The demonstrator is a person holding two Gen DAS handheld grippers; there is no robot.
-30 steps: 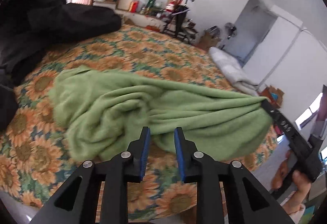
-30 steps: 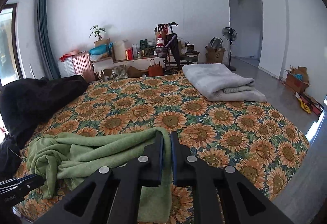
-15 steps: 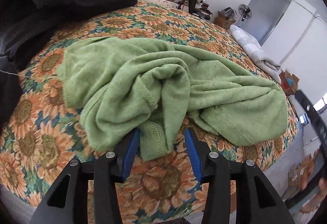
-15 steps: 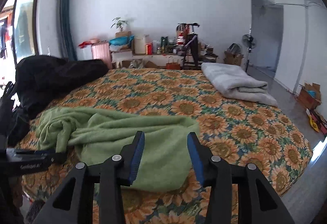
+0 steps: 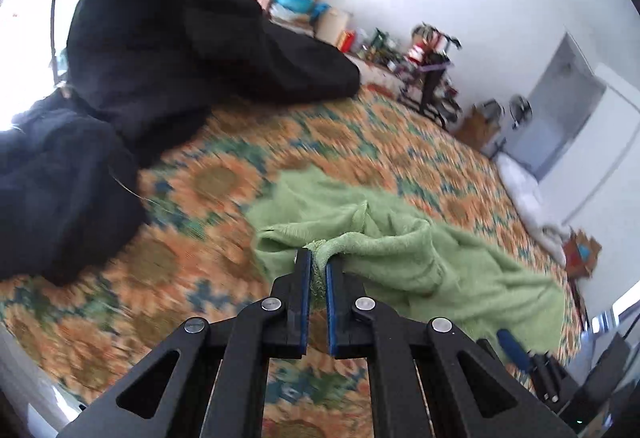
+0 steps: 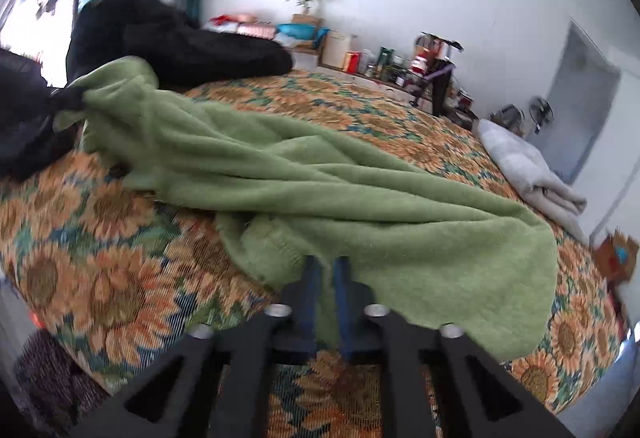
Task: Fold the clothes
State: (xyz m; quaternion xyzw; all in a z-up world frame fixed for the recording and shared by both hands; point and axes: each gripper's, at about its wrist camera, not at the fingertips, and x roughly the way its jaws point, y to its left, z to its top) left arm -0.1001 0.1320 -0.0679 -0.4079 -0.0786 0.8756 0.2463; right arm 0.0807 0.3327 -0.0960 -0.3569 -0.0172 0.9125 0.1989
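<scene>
Right wrist only: folded grey blanket (image 6: 528, 166)

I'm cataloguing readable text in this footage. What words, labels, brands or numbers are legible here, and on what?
None can be read.
Bottles and boxes on the far shelf: any labels are too small and blurred to read.
Cardboard box on the floor: a blue patch shows, but no readable print.
Green garment and sunflower bedspread: no visible text.

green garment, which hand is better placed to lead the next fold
Left, probably: the left gripper, closing, pinches a hemmed edge of the green garment; the right gripper grips a rumpled fold mid-cloth.
</scene>
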